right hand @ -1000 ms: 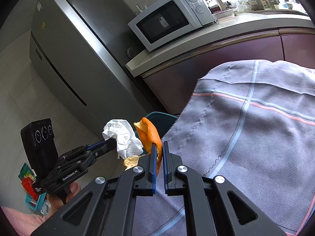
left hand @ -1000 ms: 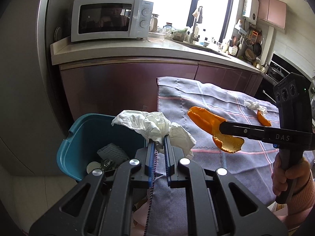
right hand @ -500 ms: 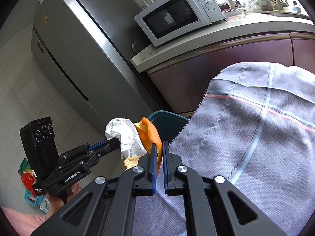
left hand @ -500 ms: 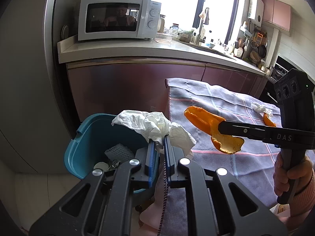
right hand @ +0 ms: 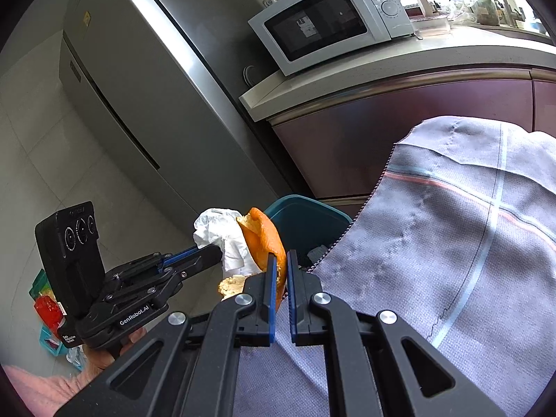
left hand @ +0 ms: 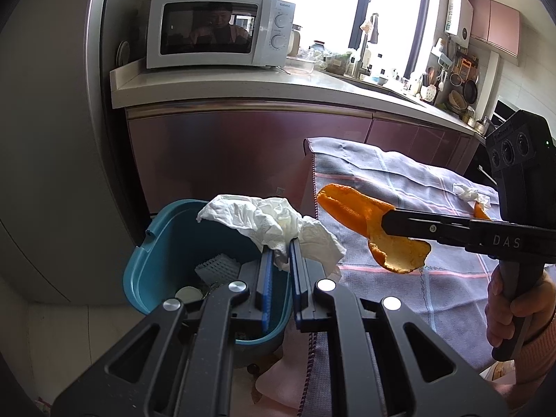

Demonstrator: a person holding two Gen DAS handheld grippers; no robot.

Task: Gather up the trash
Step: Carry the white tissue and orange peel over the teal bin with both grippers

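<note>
Home kitchen: microwave (left hand: 219,29) on counter (left hand: 243,87), fridge (right hand: 139,87), probably sink by window.

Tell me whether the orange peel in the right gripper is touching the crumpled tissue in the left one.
Apart. The left wrist view shows tablecloth between the orange peel and the crumpled tissue; in the right wrist view they merely overlap.

White microwave (left hand: 219,29) on the pale countertop (left hand: 243,87), beside a tall grey fridge (right hand: 139,80) (steel-faced); maroon cabinet fronts (left hand: 243,153) below; bright window (left hand: 312,3) behind.
</note>
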